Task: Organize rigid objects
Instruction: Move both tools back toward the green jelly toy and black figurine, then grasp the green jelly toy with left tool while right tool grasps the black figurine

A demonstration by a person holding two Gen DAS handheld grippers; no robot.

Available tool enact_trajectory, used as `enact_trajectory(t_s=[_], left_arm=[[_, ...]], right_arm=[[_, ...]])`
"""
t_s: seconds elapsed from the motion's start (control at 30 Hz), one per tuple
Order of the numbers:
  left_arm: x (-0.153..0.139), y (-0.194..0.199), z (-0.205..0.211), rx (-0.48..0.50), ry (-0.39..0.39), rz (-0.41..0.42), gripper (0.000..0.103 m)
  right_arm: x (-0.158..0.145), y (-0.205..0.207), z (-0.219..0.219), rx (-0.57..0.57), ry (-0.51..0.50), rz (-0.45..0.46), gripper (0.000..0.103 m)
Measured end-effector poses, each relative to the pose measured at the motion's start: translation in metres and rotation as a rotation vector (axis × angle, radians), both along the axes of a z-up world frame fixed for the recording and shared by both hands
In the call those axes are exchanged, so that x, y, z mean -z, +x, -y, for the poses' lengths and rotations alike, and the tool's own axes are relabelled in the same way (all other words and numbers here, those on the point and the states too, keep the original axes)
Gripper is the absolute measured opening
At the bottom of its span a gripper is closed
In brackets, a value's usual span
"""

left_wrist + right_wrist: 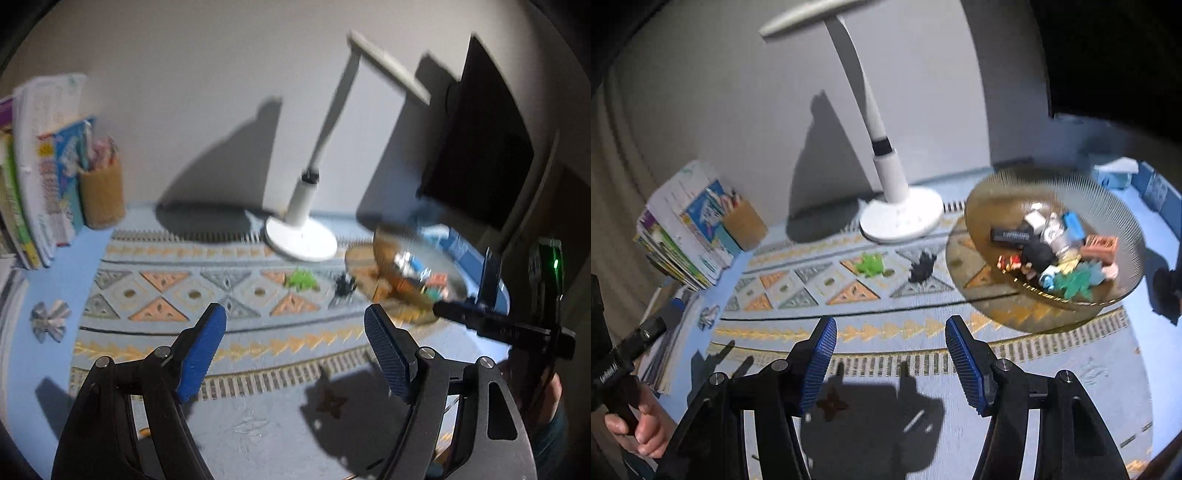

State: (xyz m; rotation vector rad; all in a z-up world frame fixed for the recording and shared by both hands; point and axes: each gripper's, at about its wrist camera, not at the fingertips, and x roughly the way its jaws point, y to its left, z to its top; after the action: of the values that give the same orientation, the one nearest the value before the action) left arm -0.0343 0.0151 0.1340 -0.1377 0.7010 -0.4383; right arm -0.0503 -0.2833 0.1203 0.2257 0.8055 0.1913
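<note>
Nearest in both wrist views are the blue-padded fingers of each tool. The left tool (295, 332) stands spread with nothing between its pads, and the right tool (891, 350) is likewise spread and empty. Both hang above the blue tabletop (1108, 387), which carries a patterned mat (812, 284). A small brown star-shaped piece (832, 403) lies on the bare tabletop just in front of the mat's fringe, in the tools' shadow.

On the mat, a green toy (871, 264) and a black spiky toy (921, 267) lie near each other, apart from the tools. To their right stands a ribbed amber glass bowl (997, 199) holding a heap of small toys (1056, 251). A silvery bow-shaped thing (50, 319) lies at the mat's left edge.

Farther back, a white desk lamp (901, 218) stands on the mat's far edge. At the far left, a stack of books (683, 229) leans beside a brown cup (746, 221) of pencils. A dark monitor (480, 140) stands at the far right.
</note>
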Motion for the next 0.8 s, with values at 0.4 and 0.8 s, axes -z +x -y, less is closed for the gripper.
enact_trajectory(t_s=[0.4, 0.8], left_arm=[[0.087, 0.107, 0.075, 0.141, 0.267, -0.166, 0.076], [0.123, 0.171, 0.12, 0.147, 0.288, -0.171, 0.076]], right_arm=[[0.071, 0.079, -0.004, -0.008, -0.04, -0.179, 0.06], [0.091, 0.127, 0.001, 0.06, 0.014, -0.096, 0.06]])
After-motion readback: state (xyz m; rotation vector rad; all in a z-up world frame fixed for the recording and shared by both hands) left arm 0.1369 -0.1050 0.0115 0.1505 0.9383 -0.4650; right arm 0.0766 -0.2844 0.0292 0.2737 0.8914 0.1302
